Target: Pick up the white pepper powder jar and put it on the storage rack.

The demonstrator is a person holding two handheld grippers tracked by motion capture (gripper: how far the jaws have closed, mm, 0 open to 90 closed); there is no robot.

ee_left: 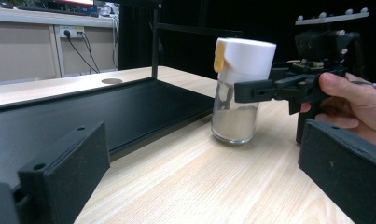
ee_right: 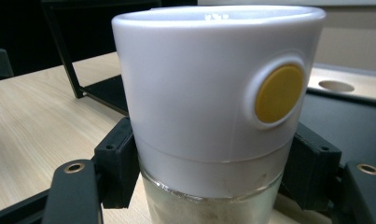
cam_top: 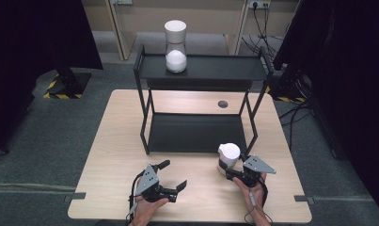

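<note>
— Two grippers, one in each of the person's hands, low at the near edge of the table (cam_top: 112,141). Start at the left?

— Yes. The left gripper (cam_top: 174,175) lies tilted in the left hand (cam_top: 147,207), its jaws spread wide and holding nothing, pointing across toward the right. From its own camera the two black jaws sit far apart at the bottom corners, bare wood between them.

— And in the middle?

— A black two-tier rack (cam_top: 199,132) stands on the table. Its lower shelf rests on the tabletop, just beyond both grippers. On the upper shelf, toward its left end, a jar with white powder (cam_top: 176,46) stands upright, white cap on.

— Then the right side.

— The right hand (cam_top: 255,190) comes in from the bottom edge, fingers wrapped round the handle. The right gripper (ee_left: 251,88) is pinching a second shaker jar (ee_left: 237,88) at its neck, just under the white cap. The jar is upright, its glass base on the wood, right beside the rack's front right leg. A yellow round button (ee_right: 279,93) shows on the cap.

— Anything crowding it?

— The lower shelf's edge is near the jar; I can't tell whether they touch.
</note>
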